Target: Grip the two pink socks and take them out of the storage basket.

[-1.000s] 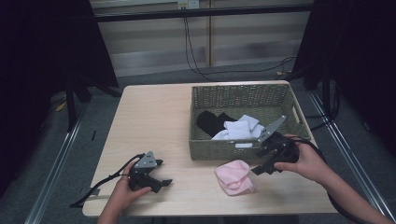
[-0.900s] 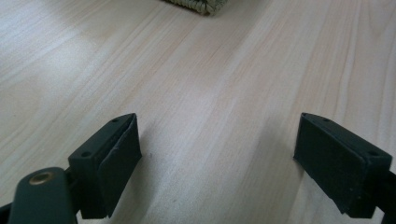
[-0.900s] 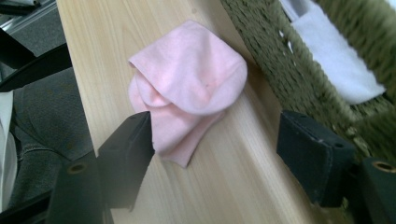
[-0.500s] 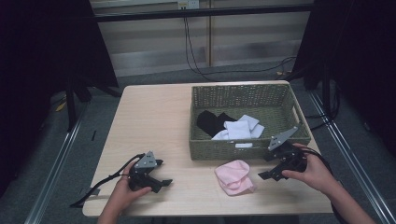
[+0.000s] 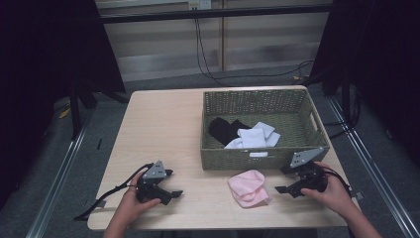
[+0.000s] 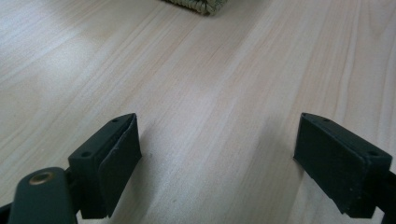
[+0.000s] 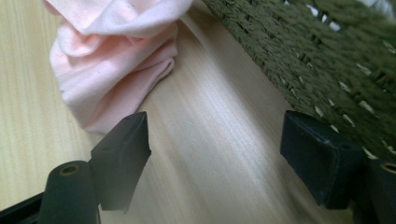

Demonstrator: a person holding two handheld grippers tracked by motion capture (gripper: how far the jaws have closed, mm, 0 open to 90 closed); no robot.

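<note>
- pale wood is the biggest thing i see: the table (image 5: 163,124), its grain running under both of my grippers.
- next in size, the green woven basket (image 5: 257,101) sits on the far right part of the table; inside it lie a black cloth (image 5: 223,130) and white cloths (image 5: 255,136), touching each other.
- the pink cloth (image 5: 248,187) lies crumpled on the table just in front of the basket's near wall, outside it, between my two hands and nearer the right one. in the right gripper view it (image 7: 112,51) fills the upper left, with the basket wall (image 7: 327,70) running along the upper right.
- my right gripper (image 5: 285,181) sits low by the table just to the right of the pink cloth, beside the basket's near right corner. its jaws have just been opening and now stand wide apart with bare wood between them; the cloth is just beyond the left jaw, not between the pads.
- my left gripper (image 5: 173,183) rests on the near left of the table, well apart from the cloth. its jaws gape wide over bare wood (image 6: 215,116), gripping nothing.
</note>
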